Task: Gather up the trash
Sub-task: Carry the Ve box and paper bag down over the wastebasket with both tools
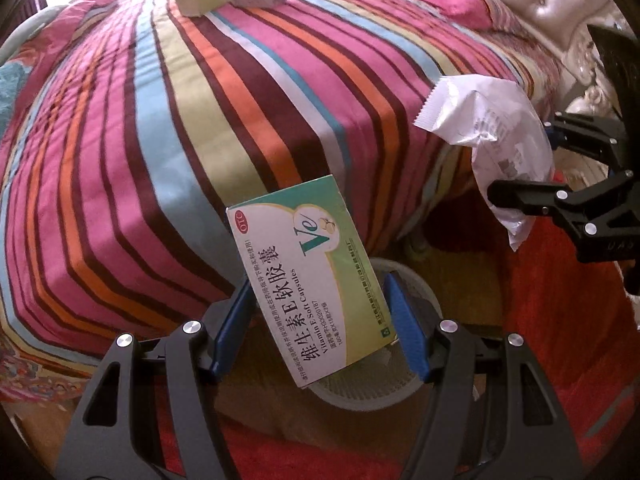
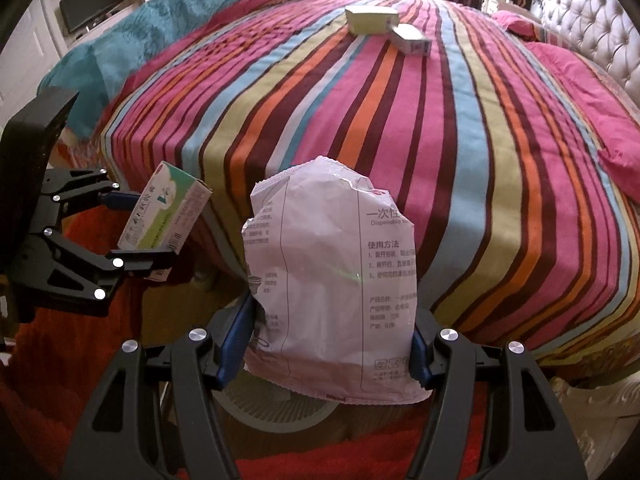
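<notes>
My left gripper (image 1: 318,320) is shut on a green and white Vitamin E box (image 1: 308,276), held above a white mesh waste basket (image 1: 372,390) beside the bed. My right gripper (image 2: 328,344) is shut on a crumpled white paper packet (image 2: 332,280), above the same basket (image 2: 276,404). Each gripper shows in the other's view: the right gripper (image 1: 520,168) with its packet (image 1: 492,132), the left gripper (image 2: 136,232) with its box (image 2: 164,212). Two more small boxes, a green one (image 2: 372,19) and a grey one (image 2: 412,40), lie on the far part of the bed.
The bed has a striped cover (image 1: 200,120) with pink pillows (image 2: 592,92) and a tufted white headboard (image 2: 600,20). A teal blanket (image 2: 132,36) lies at the far left. A red rug (image 1: 560,320) covers the floor around the basket.
</notes>
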`<state>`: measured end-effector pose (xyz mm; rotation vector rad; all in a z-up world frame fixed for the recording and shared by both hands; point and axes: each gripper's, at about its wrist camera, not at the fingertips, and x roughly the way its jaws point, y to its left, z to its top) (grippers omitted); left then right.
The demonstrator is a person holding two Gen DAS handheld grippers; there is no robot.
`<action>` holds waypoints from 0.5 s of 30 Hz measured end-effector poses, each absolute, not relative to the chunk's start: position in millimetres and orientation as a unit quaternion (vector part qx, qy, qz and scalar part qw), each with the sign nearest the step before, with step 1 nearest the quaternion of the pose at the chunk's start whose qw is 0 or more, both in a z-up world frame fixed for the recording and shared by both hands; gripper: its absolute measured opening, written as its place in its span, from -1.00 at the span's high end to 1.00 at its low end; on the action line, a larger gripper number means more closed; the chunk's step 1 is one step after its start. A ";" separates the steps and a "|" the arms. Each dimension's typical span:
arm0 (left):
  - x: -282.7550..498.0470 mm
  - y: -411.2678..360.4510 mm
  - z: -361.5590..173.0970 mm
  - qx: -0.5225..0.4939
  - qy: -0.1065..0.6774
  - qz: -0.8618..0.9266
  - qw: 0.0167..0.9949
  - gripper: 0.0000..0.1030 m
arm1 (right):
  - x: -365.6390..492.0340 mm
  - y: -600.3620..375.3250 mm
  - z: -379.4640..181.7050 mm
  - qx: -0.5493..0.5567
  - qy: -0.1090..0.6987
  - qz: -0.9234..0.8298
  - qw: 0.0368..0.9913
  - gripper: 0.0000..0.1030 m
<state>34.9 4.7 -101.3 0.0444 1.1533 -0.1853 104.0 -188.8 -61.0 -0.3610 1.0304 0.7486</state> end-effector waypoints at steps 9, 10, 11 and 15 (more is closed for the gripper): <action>27.1 -7.3 -126.6 0.034 0.568 -0.105 0.816 -0.25 | 89.0 -183.4 -90.3 -0.179 0.511 0.355 0.762 -0.19; 26.6 -8.6 -130.6 0.037 0.572 -0.107 0.812 -0.25 | 87.7 -182.2 -93.4 -0.181 0.515 0.356 0.759 -0.19; 26.1 -9.2 -133.1 0.039 0.575 -0.107 0.810 -0.25 | 86.9 -181.2 -95.6 -0.184 0.518 0.356 0.756 -0.19; 28.1 -10.5 -142.6 0.041 0.589 -0.107 0.800 -0.25 | 84.1 -174.9 -106.5 -0.204 0.536 0.352 0.740 -0.19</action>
